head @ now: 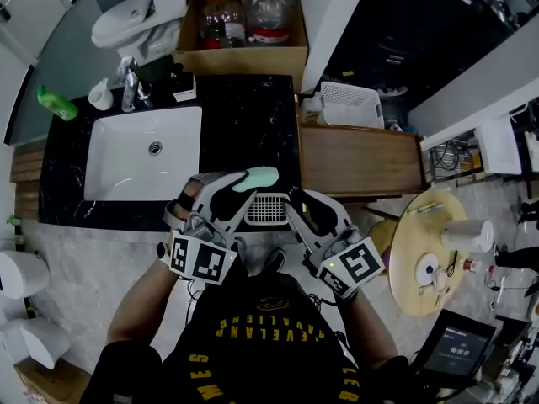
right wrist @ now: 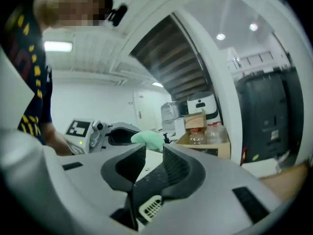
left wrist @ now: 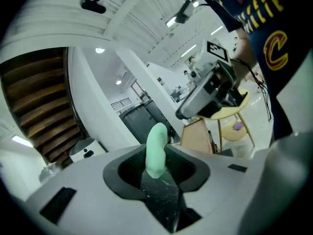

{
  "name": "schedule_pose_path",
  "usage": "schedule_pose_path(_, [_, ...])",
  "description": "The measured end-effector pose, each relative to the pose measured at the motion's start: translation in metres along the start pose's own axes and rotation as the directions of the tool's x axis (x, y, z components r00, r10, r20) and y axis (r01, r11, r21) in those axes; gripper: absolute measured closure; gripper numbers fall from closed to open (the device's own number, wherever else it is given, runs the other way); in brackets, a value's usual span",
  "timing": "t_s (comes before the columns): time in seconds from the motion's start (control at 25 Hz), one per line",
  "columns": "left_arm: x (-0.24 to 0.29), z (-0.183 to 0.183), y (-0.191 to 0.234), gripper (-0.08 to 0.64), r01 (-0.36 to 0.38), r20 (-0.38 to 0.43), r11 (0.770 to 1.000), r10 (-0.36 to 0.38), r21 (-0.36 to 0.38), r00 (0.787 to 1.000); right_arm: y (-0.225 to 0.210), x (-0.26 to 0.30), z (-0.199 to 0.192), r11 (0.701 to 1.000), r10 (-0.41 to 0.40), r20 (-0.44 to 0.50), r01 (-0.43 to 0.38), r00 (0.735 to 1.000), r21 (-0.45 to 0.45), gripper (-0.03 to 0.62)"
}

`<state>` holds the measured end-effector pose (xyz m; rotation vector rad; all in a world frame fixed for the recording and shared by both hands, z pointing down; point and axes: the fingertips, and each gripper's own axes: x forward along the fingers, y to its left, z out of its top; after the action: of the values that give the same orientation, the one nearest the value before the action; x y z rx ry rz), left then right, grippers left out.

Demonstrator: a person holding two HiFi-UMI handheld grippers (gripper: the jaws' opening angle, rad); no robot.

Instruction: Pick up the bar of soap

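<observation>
Left claw (left wrist: 156,170) pinches the green bar of soap (left wrist: 157,148), apparently lifted off the slotted dish (head: 266,209) at its 6 o'clock. Right claw (right wrist: 149,163) hangs slightly spread, empty. Pickup looks complete; next calls for a steady hold above the black table (head: 244,124).

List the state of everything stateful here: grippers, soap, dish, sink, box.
left gripper: shut on the bar of soap, fingers clamping one end
bar of soap: held, mint green, whole
right gripper: open, narrow gap, nothing between the fingers
soap dish: empty
sink: empty, no water running
cardboard box: open, bottles inside
</observation>
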<state>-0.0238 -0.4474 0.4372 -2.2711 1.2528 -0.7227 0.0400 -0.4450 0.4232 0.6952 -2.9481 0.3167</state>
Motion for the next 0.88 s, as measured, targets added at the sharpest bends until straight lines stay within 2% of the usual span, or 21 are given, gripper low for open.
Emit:
schedule_pose_path(0.04, [-0.005,0.006,0.003,0.426,-0.005,0.019,0.999,0.006,-0.039,1.0,0.0,-0.003,-0.003,0.994,0.018,0.018,-0.02,1.0,0.11,0.478])
schedule_pose_path(0.12, [-0.013,0.017,0.007,0.426,-0.003,0.057,0.995,0.009,-0.103,0.998,0.003,-0.003,-0.009,0.946,0.081,0.069,-0.099,0.994,0.309,0.48])
schedule_pose_path(0.16, [-0.016,0.022,0.008,0.426,-0.001,0.073,0.993,0.009,-0.117,0.997,0.006,0.0,-0.011,0.904,0.121,0.106,-0.154,0.987,0.399,0.478])
schedule_pose_path(0.24, [-0.021,0.032,0.006,0.426,0.004,0.093,0.993,0.007,-0.12,0.996,0.011,0.008,-0.01,0.79,0.18,0.196,-0.26,0.964,0.555,0.365])
schedule_pose_path(0.28, [-0.021,0.036,0.004,0.426,0.009,0.099,0.993,0.002,-0.116,0.995,0.013,0.011,-0.007,0.739,0.19,0.237,-0.298,0.953,0.604,0.32])
schedule_pose_path(0.32, [-0.021,0.04,0.001,0.426,0.017,0.103,0.993,-0.005,-0.114,0.995,0.015,0.013,-0.003,0.709,0.191,0.267,-0.321,0.945,0.628,0.306])
schedule_pose_path(0.36, [-0.019,0.043,-0.002,0.426,0.025,0.106,0.993,-0.013,-0.114,0.994,0.016,0.015,0.001,0.697,0.187,0.286,-0.333,0.94,0.635,0.301])
schedule_pose_path(0.52, [-0.011,0.054,-0.008,0.426,0.04,0.119,0.991,-0.025,-0.124,0.993,0.01,0.018,0.018,0.683,0.157,0.336,-0.348,0.929,0.642,0.296])
schedule_pose_path(0.8, [-0.001,0.066,-0.011,0.426,0.019,0.119,0.996,-0.009,-0.088,0.993,-0.001,0.018,0.032,0.64,0.126,0.383,-0.37,0.915,0.674,0.31])
schedule_pose_path(0.88, [0.0,0.068,-0.01,0.426,0.027,0.131,0.994,-0.013,-0.108,0.991,-0.003,0.017,0.035,0.641,0.126,0.393,-0.377,0.911,0.668,0.311])
